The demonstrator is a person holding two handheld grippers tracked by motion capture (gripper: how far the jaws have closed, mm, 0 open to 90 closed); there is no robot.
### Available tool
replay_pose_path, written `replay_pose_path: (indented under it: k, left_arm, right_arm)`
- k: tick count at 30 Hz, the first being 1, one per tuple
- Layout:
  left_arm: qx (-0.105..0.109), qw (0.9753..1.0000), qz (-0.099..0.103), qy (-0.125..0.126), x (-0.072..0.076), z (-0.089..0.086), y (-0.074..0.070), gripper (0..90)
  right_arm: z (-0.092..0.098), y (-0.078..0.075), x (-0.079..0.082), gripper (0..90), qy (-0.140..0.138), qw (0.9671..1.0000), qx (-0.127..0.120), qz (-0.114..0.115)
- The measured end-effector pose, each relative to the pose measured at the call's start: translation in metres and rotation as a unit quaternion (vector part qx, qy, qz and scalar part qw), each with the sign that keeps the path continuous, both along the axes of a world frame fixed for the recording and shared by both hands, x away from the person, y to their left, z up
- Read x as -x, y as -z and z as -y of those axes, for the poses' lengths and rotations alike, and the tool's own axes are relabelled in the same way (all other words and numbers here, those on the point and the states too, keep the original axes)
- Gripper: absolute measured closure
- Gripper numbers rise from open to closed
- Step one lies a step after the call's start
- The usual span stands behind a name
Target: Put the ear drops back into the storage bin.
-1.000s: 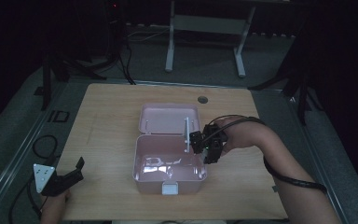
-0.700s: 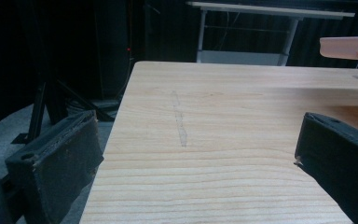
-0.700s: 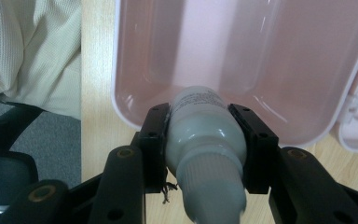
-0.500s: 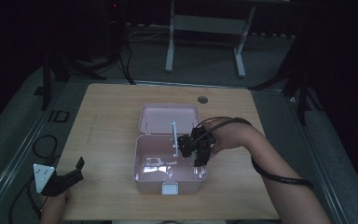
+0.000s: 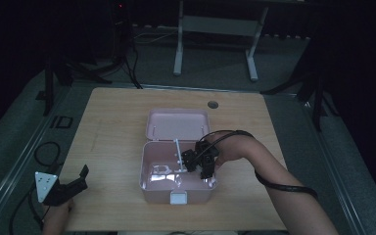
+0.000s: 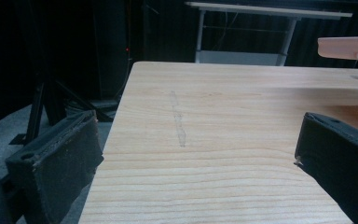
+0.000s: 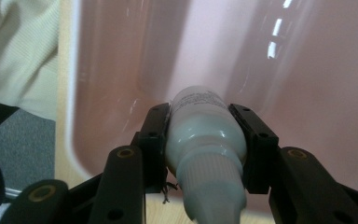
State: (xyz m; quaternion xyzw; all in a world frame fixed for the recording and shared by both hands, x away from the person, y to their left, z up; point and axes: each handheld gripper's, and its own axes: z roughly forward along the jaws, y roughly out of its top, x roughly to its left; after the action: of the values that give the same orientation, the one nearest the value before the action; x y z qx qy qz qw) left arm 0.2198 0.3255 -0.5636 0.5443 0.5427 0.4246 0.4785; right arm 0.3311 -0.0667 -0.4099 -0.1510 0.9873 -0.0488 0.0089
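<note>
An open pink box [image 5: 149,182] sits mid-table with its lid [image 5: 177,125] laid back behind it. My right gripper [image 5: 192,160] reaches over the box's right side, shut on a slim white bottle [image 5: 178,149] that slants up and back over the box's inside. In the right gripper view the bottle [image 7: 205,135] is clamped between both pads, ribbed cap toward the camera, and my right gripper [image 7: 207,116] points into the box's pink inside [image 7: 307,93]. My left gripper [image 5: 73,183] rests at the table's front left, open and holding nothing; in its own view my left gripper [image 6: 196,135] faces bare wood.
The wooden table [image 5: 107,127] has a round cable hole [image 5: 213,104] behind the box. The box's front carries a pale latch [image 5: 178,198]. A cable trails along the person's right forearm [image 5: 284,186]. The lid's edge [image 6: 347,46] shows far right in the left gripper view.
My right gripper has carried the bottle leftward and toward the front, from the box's right rim to above its inside. The left gripper has stayed put.
</note>
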Motion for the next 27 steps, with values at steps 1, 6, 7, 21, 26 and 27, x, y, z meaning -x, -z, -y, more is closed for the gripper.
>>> replay_pose_path:
  k: [1, 6, 7, 21, 26, 27]
  left_arm:
    - [0.000, 1.0000, 0.000, 0.000, 0.000, 0.000, 0.000, 0.5]
    - [0.000, 1.0000, 0.000, 0.001, 0.000, 0.000, 0.000, 0.5]
    - [0.000, 1.0000, 0.000, 0.001, 0.000, 0.000, 0.000, 0.5]
    - [-0.002, 1.0000, -0.001, 0.003, 0.000, 0.000, 0.000, 0.5]
    - [-0.002, 1.0000, 0.000, 0.004, 0.000, 0.000, 0.000, 0.5]
    - [-0.002, 1.0000, -0.001, 0.004, 0.000, 0.000, 0.000, 0.5]
  right_arm:
    - [-0.001, 0.004, 0.000, 59.7, -0.006, 1.0000, 0.001, 0.000]
    - [-0.006, 0.026, -0.002, 59.7, -0.014, 0.9997, 0.017, -0.010]
    - [-0.007, 0.030, -0.002, 59.8, -0.017, 0.9996, 0.022, -0.008]
    - [-0.015, 0.067, -0.004, 59.7, -0.025, 0.9979, 0.060, -0.006]
    - [-0.016, 0.076, -0.006, 59.7, -0.023, 0.9977, 0.063, -0.007]
    - [-0.016, 0.078, -0.006, 59.7, -0.021, 0.9978, 0.062, -0.009]
